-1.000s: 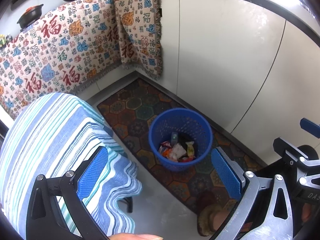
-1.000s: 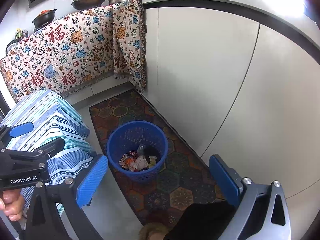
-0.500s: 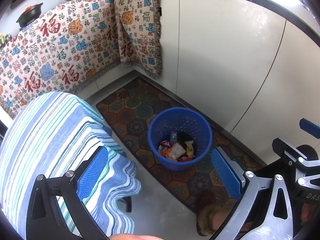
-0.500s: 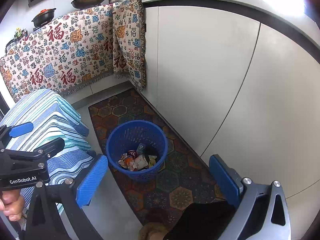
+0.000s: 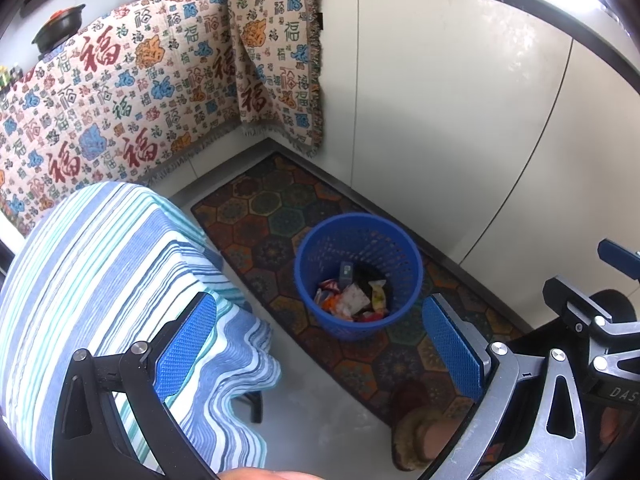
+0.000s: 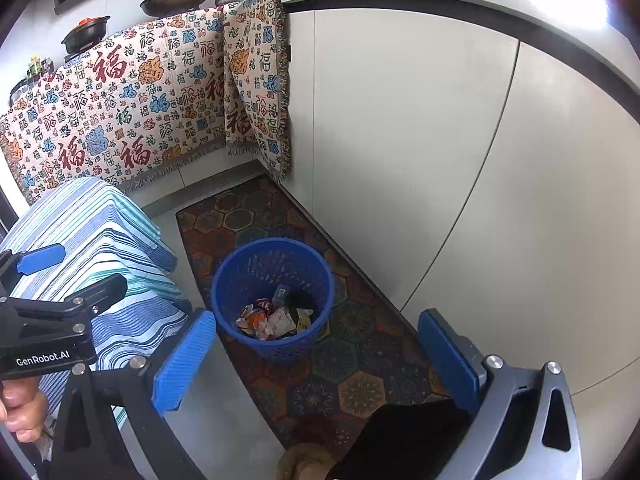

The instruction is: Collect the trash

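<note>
Kitchen floor mat (image 5: 256, 216), blue bin (image 5: 358, 276), wrappers (image 5: 352, 298) indistinct, both grippers empty.

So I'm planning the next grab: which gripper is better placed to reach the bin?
Probably right gripper: open, empty, the bin looks nearer. Left gripper is open too.

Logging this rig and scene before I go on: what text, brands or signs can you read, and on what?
"GenRobot.AI": left gripper body, right wrist view.
"DAS", cut off by the frame edge: right gripper body, left wrist view.
"福", repeated: patterned cloth over the counter.
Wrappers in the blue basket: print too small to read.
</note>
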Demonstrator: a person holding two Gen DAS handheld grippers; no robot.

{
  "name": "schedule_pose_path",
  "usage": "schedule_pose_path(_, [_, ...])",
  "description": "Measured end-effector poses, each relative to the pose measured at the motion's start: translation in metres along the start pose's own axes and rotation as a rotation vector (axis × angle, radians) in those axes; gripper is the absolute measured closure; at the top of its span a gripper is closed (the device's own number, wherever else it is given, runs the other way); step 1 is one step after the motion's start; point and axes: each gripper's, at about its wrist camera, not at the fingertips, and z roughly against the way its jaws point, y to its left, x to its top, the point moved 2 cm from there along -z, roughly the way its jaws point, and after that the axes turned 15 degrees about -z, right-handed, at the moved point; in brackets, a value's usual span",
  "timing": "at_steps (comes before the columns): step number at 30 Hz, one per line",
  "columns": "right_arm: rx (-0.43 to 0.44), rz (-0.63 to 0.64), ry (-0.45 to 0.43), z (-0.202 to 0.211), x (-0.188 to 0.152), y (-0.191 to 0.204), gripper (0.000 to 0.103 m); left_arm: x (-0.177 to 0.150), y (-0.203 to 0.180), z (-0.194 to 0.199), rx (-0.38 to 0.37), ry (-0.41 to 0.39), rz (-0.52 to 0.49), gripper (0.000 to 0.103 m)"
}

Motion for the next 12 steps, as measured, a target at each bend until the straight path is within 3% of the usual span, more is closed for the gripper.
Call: schedule_pose_path(12, [-0.002, -0.005, 0.005, -0.0012, -0.0004, -0.0005, 0.0, -0.0044, -0.0033, 0.0045, 0.002, -0.018, -0.031, 0.0])
